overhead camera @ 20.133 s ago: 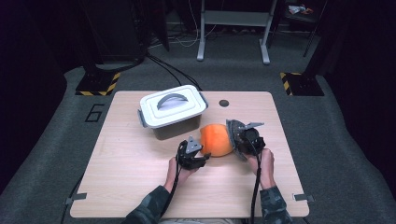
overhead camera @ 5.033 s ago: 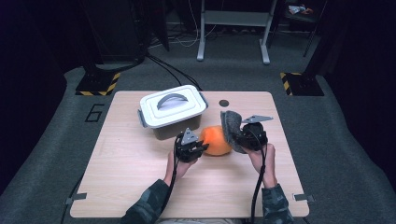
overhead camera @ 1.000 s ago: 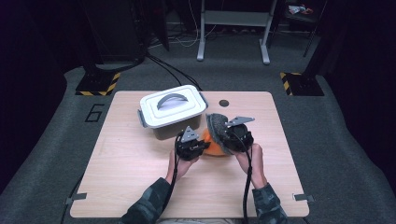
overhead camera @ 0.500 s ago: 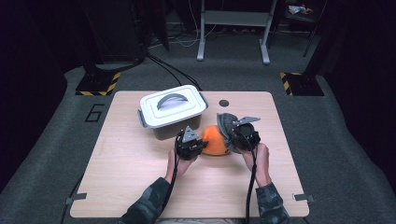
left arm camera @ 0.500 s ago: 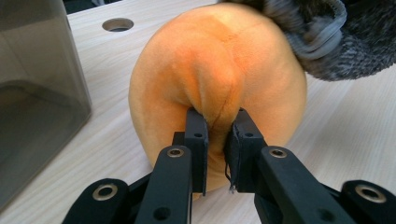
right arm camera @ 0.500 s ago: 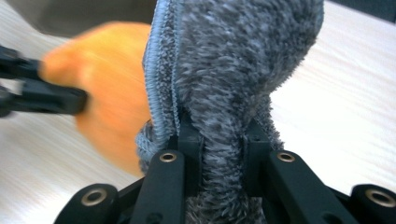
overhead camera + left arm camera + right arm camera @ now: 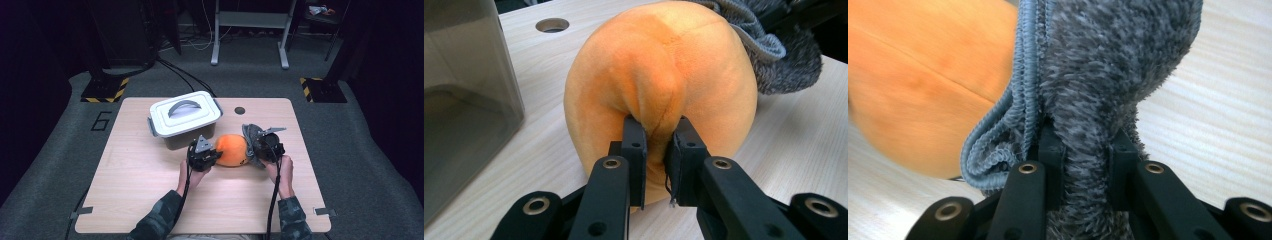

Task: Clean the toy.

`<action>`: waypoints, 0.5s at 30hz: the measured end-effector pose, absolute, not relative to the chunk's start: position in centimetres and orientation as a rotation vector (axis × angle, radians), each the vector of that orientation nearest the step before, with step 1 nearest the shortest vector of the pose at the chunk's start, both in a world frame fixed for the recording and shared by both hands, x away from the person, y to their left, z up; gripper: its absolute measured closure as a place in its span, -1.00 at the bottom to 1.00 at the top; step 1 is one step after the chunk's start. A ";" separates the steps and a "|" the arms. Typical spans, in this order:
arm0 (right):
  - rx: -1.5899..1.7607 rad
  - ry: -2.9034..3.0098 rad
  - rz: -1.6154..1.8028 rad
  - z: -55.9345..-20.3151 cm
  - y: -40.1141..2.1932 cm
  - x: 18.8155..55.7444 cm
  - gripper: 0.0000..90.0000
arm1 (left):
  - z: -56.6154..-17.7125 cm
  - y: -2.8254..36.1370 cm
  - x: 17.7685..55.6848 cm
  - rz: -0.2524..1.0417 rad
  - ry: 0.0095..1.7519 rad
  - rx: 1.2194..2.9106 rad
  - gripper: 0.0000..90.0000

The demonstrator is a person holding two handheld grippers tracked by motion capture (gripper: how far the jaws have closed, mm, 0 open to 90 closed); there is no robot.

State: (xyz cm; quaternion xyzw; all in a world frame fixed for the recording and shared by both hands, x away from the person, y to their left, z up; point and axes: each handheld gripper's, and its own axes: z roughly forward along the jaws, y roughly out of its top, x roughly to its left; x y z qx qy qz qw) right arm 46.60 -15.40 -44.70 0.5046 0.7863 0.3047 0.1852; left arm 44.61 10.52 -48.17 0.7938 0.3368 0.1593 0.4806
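Dark floor and cables surround the pale wooden desk (image 7: 150, 200) in the high view, where an orange plush ball (image 7: 231, 149) lies near the middle, just in front of a lidded white box (image 7: 184, 119). Its long axis runs roughly left to right between the two tools. The left hand-held gripper (image 7: 210, 154) meets its left end; the right hand-held gripper (image 7: 256, 145) holds a grey fuzzy cloth (image 7: 251, 136) against its right end.

Left gripper view: the jaws are clamped on a pinched fold of the plush.

Right gripper view: the jaws are closed on the cloth, whose ribbed blue edge (image 7: 1023, 95) faces the ball. Pulling that edge evenly over the ball, while the left grip steadies it, looks the best approach.
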 end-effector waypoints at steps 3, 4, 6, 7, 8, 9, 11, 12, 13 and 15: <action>1.468 2.219 0.855 -45.4 -15.7 46.8 0.66 | -48.2 10.5 44.6 0.392 0.824 1.928 0.77; 1.468 2.219 0.855 -45.4 -15.7 46.8 0.66 | -48.2 10.5 44.6 0.392 0.824 1.928 0.77; 1.481 2.224 0.844 -46.2 -16.1 47.3 0.66 | -48.2 10.5 44.6 0.391 0.830 1.921 0.77; 1.491 2.224 0.827 -46.5 -16.2 47.4 0.66 | -48.3 10.6 44.7 0.393 0.829 1.922 0.77; 1.505 2.228 0.819 -46.8 -16.3 47.4 0.66 | -48.3 10.6 44.7 0.390 0.828 1.921 0.77; 1.506 2.236 0.819 -47.1 -16.4 47.6 0.66 | -48.2 10.7 44.8 0.384 0.827 1.926 0.77; 1.532 2.241 0.795 -47.7 -16.5 47.7 0.65 | -48.3 10.7 44.8 0.389 0.828 1.925 0.77; 1.532 2.245 0.797 -48.0 -16.7 47.8 0.65 | -48.3 10.7 44.8 0.389 0.828 1.925 0.76; 1.537 2.249 0.793 -48.2 -16.8 47.9 0.65 | -48.3 10.8 44.8 0.388 0.832 1.922 0.76; 1.545 2.242 0.810 -48.2 -17.0 47.8 0.65 | -48.3 10.8 44.8 0.388 0.831 1.925 0.76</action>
